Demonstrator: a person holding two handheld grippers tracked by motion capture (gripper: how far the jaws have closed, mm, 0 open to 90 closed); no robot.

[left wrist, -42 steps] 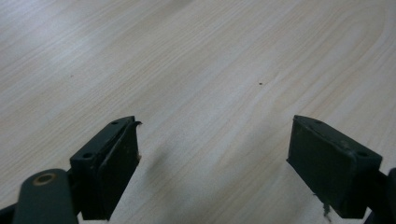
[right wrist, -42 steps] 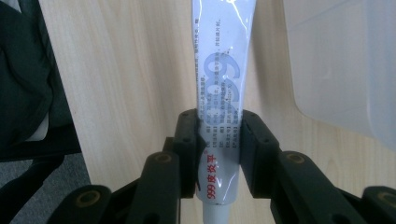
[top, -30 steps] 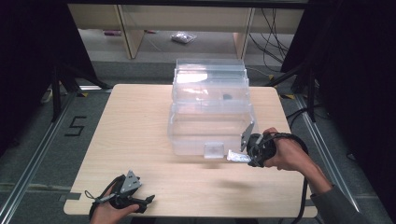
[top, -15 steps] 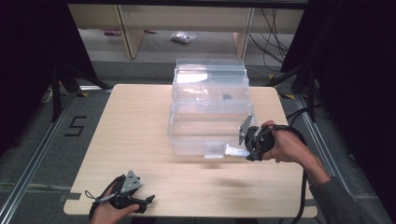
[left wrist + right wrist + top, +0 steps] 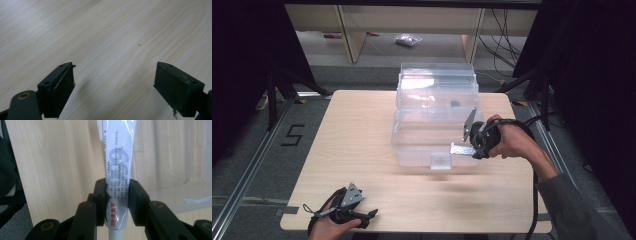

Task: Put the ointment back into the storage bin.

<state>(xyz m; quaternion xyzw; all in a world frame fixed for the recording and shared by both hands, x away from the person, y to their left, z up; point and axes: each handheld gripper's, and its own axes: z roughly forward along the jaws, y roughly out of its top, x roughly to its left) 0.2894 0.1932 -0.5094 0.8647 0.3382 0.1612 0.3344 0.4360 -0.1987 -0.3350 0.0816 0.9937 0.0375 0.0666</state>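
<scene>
My right gripper (image 5: 473, 149) hangs at the front right corner of a clear plastic box (image 5: 412, 145) whose lid stands open at the back. It is shut on a white ointment tube (image 5: 117, 162) with blue and red print; the tube's flat end (image 5: 460, 149) points left across the box's front wall. In the right gripper view the pads (image 5: 101, 195) press the tube near its cap end. My left gripper (image 5: 369, 216) rests low at the table's front left, open, with bare wood between its jaws (image 5: 115, 82).
The light wooden table (image 5: 352, 130) has free room left of the box and in front of it. Behind the table stand shelf legs (image 5: 346, 35) and a small bag (image 5: 408, 41) on the floor. Cables (image 5: 507, 30) hang at the back right.
My right hand has lifted the tube and carried it farther from the table's front edge, closer along the box's right corner. The left hand has stayed put.
</scene>
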